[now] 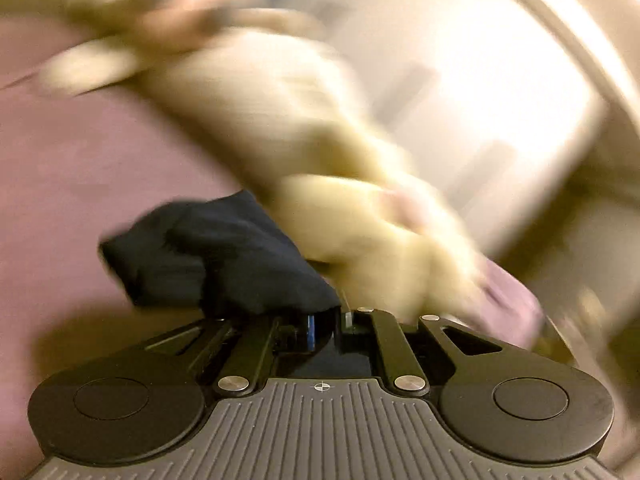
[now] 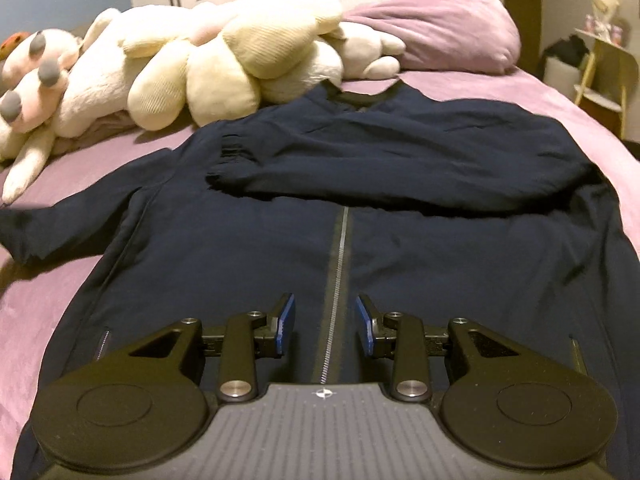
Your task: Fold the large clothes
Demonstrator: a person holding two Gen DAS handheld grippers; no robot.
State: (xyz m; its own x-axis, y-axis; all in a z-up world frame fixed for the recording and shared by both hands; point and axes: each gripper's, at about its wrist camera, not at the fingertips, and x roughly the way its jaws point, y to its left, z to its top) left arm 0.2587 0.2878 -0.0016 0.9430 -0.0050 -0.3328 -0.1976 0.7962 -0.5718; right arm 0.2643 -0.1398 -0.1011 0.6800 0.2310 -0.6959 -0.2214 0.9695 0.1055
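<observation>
Left wrist view: left tongs (image 1: 326, 318) pinch navy jacket (image 1: 216, 252) fabric at 12 o'clock. Right tongs (image 2: 325, 326) spread, empty, above the jacket's zipper (image 2: 338, 276) on the bed (image 2: 44, 300).

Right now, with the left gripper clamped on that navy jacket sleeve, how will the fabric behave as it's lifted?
Probably floppy: the navy jacket lies creased, its folded sleeve draped flat. Likely light: fabric bunches limply at the left gripper. The zipper may stiffen the centre slightly.
</observation>
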